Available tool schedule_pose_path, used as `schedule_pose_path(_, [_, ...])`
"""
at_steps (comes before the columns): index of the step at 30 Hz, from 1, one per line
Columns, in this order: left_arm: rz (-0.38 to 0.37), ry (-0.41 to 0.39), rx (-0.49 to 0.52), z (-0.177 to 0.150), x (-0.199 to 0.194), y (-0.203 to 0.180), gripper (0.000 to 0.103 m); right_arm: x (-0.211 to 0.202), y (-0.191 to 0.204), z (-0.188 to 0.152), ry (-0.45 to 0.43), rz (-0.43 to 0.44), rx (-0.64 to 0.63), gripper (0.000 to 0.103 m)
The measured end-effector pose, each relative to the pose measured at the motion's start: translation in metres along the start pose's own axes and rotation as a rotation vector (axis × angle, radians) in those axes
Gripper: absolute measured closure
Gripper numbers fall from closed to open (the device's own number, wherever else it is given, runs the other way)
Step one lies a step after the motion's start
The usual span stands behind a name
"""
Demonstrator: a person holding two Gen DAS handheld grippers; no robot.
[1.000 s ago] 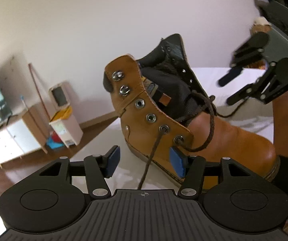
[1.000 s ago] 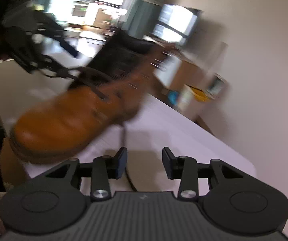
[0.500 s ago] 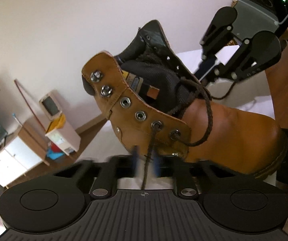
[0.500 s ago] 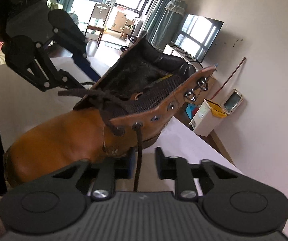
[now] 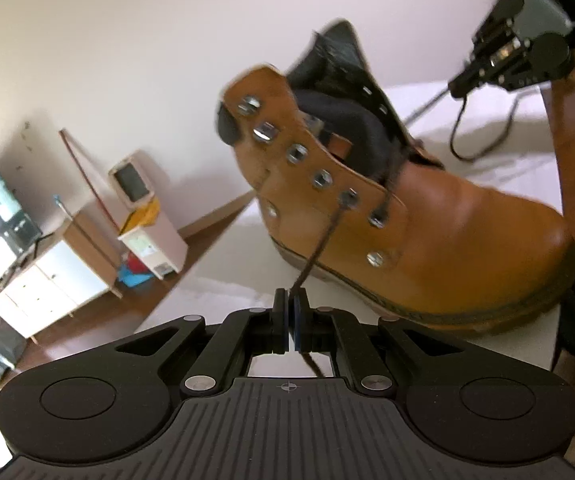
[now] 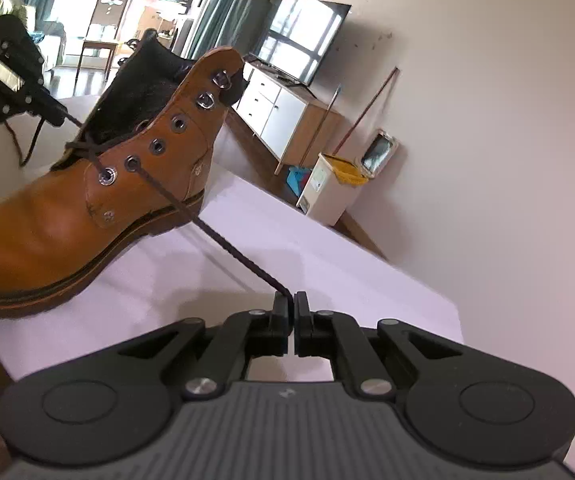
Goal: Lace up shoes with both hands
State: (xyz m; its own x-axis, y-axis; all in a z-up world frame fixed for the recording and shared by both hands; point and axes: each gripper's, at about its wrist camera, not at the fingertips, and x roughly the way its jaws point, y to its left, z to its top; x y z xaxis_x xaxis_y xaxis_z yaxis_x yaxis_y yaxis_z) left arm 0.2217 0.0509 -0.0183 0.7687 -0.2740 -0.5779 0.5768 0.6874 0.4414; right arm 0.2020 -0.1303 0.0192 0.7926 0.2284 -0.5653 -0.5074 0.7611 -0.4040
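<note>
Two grippers are clamped on the lace: left gripper (image 5: 289, 300) pinches one end (image 5: 319, 240), right gripper (image 6: 290, 303) the other (image 6: 215, 236). Between them the tan boot (image 5: 447, 240) stands near the white table's (image 6: 287, 240) edge.

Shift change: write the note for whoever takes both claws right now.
Left claw: shut on one end of the dark lace, which runs taut from the second eyelet.
Right claw: shut on the other lace end, taut from the second eyelet on its side.
Tan boot sits on the white table, tongue open.
Done: lowest two eyelet pairs threaded.
Left: the upper eyelets and the top hooks on both sides, then the knot.
</note>
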Motion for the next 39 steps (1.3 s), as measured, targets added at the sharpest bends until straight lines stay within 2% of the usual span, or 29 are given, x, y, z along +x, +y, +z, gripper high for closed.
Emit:
schedule_pose_path(7, [0.002,-0.002,-0.048,-0.001,-0.007,0.003,0.101,-0.002,0.002,-0.002,0.004,0.030,0.037,0.100])
schedule_pose_path(11, [-0.004,-0.011,-0.090,0.000,-0.004,0.002,0.100,-0.011,0.008,-0.002,-0.022,0.034,0.062,0.100])
schedule_pose_path(16, [0.000,-0.034,-0.164,-0.003,-0.013,-0.002,0.094,-0.029,0.013,0.012,-0.067,0.051,0.054,0.100])
schedule_pose_path(17, [-0.001,-0.035,-0.173,-0.005,-0.016,-0.002,0.092,-0.033,0.015,0.017,-0.083,0.057,0.054,0.100])
schedule_pose_path(18, [-0.003,-0.038,-0.190,-0.007,-0.018,-0.002,0.084,-0.034,0.016,0.019,-0.085,0.064,0.049,0.099])
schedule_pose_path(19, [-0.001,-0.039,-0.197,-0.008,-0.020,-0.002,0.071,-0.033,0.019,0.022,-0.071,0.069,0.029,0.096])
schedule_pose_path(20, [0.001,-0.041,-0.204,-0.010,-0.022,-0.002,0.067,-0.030,0.023,0.024,-0.055,0.074,0.007,0.092])
schedule_pose_path(21, [0.005,-0.044,-0.213,-0.012,-0.025,-0.002,0.066,-0.028,0.027,0.026,-0.039,0.080,-0.015,0.086])
schedule_pose_path(24, [0.014,-0.048,-0.233,-0.017,-0.032,-0.002,0.066,-0.017,0.032,0.021,0.002,0.059,-0.035,0.086])
schedule_pose_path(28, [0.023,-0.061,-0.241,-0.019,-0.042,0.001,0.059,-0.022,0.024,0.024,-0.031,0.088,0.054,0.086])
schedule_pose_path(30, [0.031,-0.078,-0.241,-0.018,-0.043,0.003,0.056,-0.031,0.015,0.033,-0.095,0.115,0.094,0.086])
schedule_pose_path(31, [0.033,-0.094,-0.245,-0.015,-0.044,0.004,0.051,-0.036,0.010,0.041,-0.134,0.134,0.100,0.085])
schedule_pose_path(33, [0.030,-0.121,-0.252,-0.013,-0.045,0.005,0.048,-0.043,0.002,0.061,-0.192,0.179,0.085,0.081])
schedule_pose_path(35, [0.025,-0.144,-0.258,-0.012,-0.046,0.004,0.047,-0.041,-0.006,0.090,-0.232,0.234,0.011,0.074])
schedule_pose_path(36, [0.019,-0.155,-0.263,-0.010,-0.045,0.003,0.047,-0.034,-0.009,0.108,-0.230,0.261,-0.042,0.065])
schedule_pose_path(39, [0.002,-0.177,-0.278,-0.008,-0.043,-0.001,0.043,-0.013,-0.008,0.133,-0.192,0.299,-0.137,0.063])
